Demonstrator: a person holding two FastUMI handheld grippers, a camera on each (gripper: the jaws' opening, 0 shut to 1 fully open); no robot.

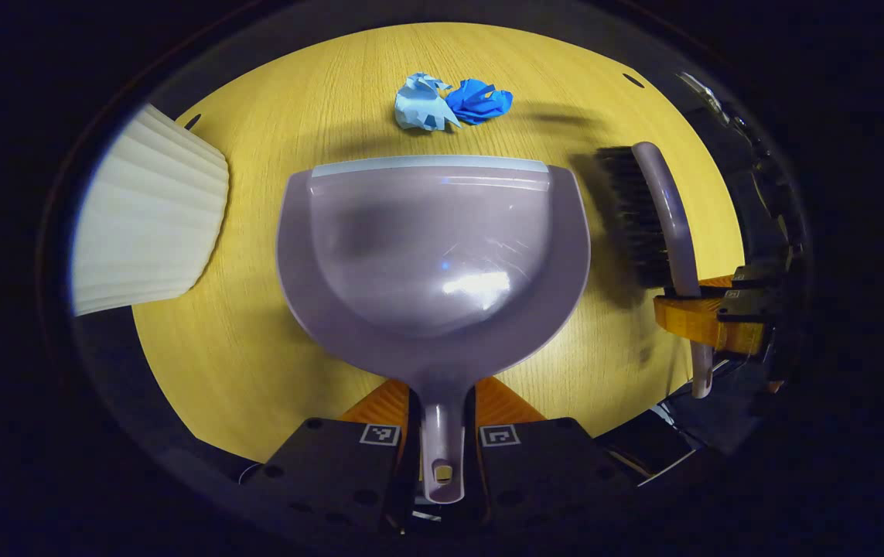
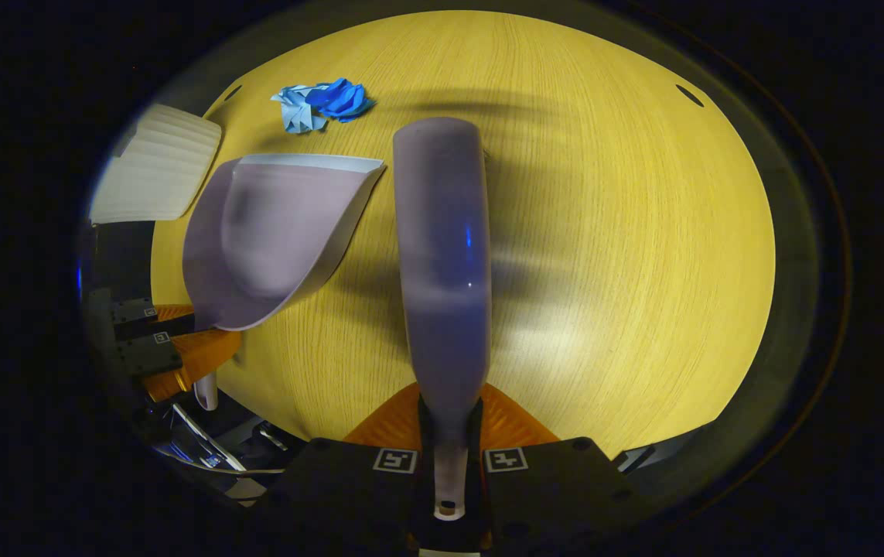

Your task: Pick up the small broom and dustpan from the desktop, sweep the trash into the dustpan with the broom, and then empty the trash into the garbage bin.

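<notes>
Two paper balls (image 1: pixel 451 102) lie on the tabletop (image 1: pixel 256 325) just past the dustpan (image 1: pixel 430 247) lip. Left gripper (image 1: pixel 442 437) squeezes the dustpan handle; right gripper (image 2: pixel 449 460) squeezes the broom (image 2: pixel 442 263), which points long-ways beside the trash

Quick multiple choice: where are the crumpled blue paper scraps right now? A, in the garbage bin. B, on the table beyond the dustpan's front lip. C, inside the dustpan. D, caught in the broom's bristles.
B: in the left gripper view the blue paper scraps lie on the bare table just past the front lip of the dustpan, whose scoop is empty; the broom is off to the side, apart from them.
</notes>
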